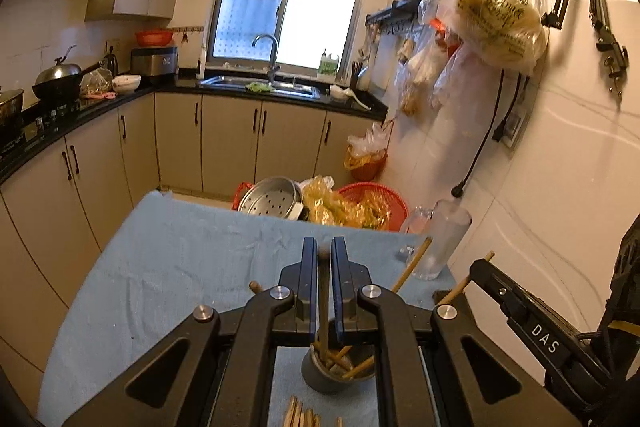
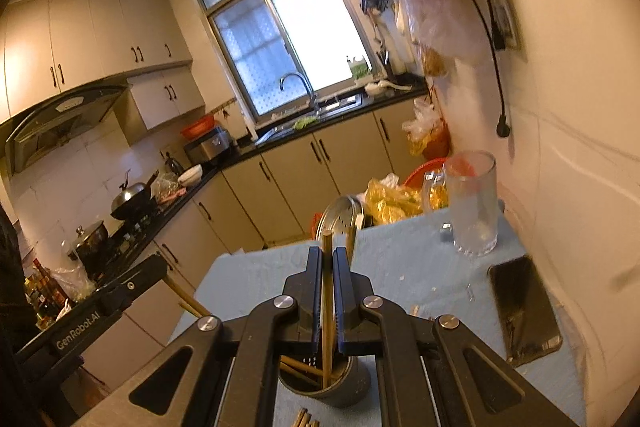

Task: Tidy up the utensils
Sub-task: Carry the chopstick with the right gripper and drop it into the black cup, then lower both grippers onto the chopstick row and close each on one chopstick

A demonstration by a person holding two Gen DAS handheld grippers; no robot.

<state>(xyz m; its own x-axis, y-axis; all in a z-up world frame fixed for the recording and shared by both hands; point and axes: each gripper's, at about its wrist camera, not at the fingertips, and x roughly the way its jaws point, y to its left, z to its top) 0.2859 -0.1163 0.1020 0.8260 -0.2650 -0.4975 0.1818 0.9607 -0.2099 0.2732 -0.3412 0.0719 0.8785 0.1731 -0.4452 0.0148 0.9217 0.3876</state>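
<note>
Chopsticks pinched upright in both the left gripper [image 1: 323,255] and right gripper [image 2: 327,259] may collide above the grey holder [image 2: 326,381], tipping it

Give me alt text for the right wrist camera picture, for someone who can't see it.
The right gripper, shut on a wooden chopstick, holds its lower end in a grey utensil cup with other chopsticks inside, on a blue-clothed table. A clear glass mug and a dark phone sit farther right, with kitchen cabinets behind.
</note>
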